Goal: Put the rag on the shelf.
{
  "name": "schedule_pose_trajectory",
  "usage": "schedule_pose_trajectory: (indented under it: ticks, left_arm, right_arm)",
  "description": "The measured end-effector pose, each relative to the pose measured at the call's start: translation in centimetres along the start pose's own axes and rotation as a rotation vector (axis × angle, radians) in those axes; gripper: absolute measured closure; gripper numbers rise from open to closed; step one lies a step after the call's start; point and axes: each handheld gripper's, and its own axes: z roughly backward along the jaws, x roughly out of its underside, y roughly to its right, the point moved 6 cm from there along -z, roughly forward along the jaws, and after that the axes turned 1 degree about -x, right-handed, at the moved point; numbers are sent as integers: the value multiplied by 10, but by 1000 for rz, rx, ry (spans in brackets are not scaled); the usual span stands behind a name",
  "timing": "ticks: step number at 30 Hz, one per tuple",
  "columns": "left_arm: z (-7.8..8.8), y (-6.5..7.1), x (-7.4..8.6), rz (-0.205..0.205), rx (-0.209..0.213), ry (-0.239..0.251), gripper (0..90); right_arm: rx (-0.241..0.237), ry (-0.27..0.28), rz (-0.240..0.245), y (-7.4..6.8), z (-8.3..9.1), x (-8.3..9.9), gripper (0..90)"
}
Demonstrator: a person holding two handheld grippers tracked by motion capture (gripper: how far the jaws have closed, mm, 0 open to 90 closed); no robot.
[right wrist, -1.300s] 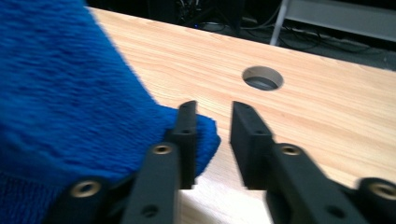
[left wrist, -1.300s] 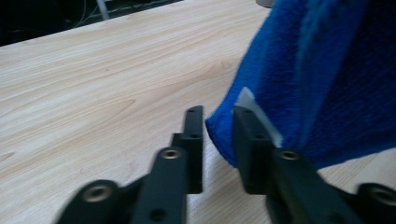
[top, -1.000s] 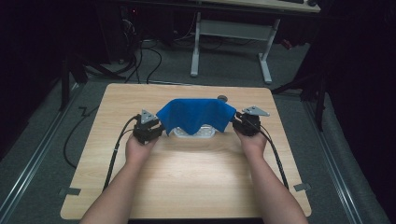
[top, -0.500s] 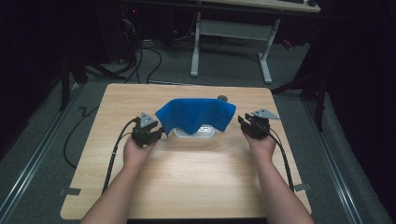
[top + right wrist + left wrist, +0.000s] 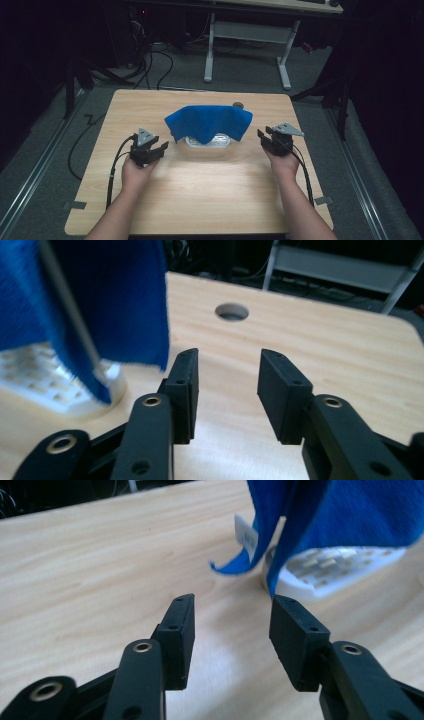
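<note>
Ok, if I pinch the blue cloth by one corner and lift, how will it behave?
Probably floppy: the blue cloth drapes over the white basket with its corners hanging loose. Likely light too, since the basket under it sits level. It may drag or tip that basket when lifted, as it covers most of it.

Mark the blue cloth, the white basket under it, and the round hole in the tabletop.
blue cloth (image 5: 207, 120), high view, middle of the draped top.
white basket (image 5: 340, 567), left gripper view, slotted side wall below the cloth edge.
round hole (image 5: 232, 312), right gripper view, its centre, beyond the jaws.
</note>
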Motion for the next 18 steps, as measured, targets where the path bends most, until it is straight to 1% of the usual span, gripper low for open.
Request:
schedule_pose_trajectory:
  ticks: [1,2,3,4,6,7,8,9,10,11,13,14,15,16,17,18]
  left_arm:
    - [2,1,2,3,0,-1,524]
    - [2,1,2,3,0,-1,520]
    - [10,4,11,11,11,-10,513]
    - [10,4,11,11,11,-10,509]
    - [16,10,19,15,27,-20,502]
    - [19,14,23,9,30,-24,496]
    - [22,16,25,8,35,-23,491]
    - [25,20,28,11,44,-19,485]
    - [29,25,32,18,60,-15,479]
    - [33,30,35,19,75,-15,479]
    - [40,40,42,-7,83,-23,466]
    - [43,44,45,-10,87,-25,460]
    - [48,51,50,-8,99,-26,460]
    - [53,57,55,2,117,-26,466]
    - [59,70,61,6,142,-44,466]
    - [62,78,64,-4,151,-52,467]
  right_arm:
    - [-1,-3,12,-3,4,2,590]
    - [-1,-3,12,-3,4,2,590]
    - [-5,23,34,-8,12,4,576]
    - [-5,23,34,-8,12,4,576]
    - [-1,22,48,-13,19,9,553]
    - [-7,17,52,-15,23,12,540]
    - [-9,-2,50,-18,27,15,526]
    - [-15,-3,55,-20,29,17,523]
    - [-12,24,74,-28,40,23,513]
    - [-12,24,74,-28,40,23,513]
    - [-26,16,84,-35,49,30,487]
    - [-29,16,88,-39,54,34,477]
    - [-31,14,89,-43,57,37,470]
    - [-35,13,100,-48,63,42,454]
    - [-42,6,111,-59,74,54,432]
    - [-45,3,119,-63,79,60,430]
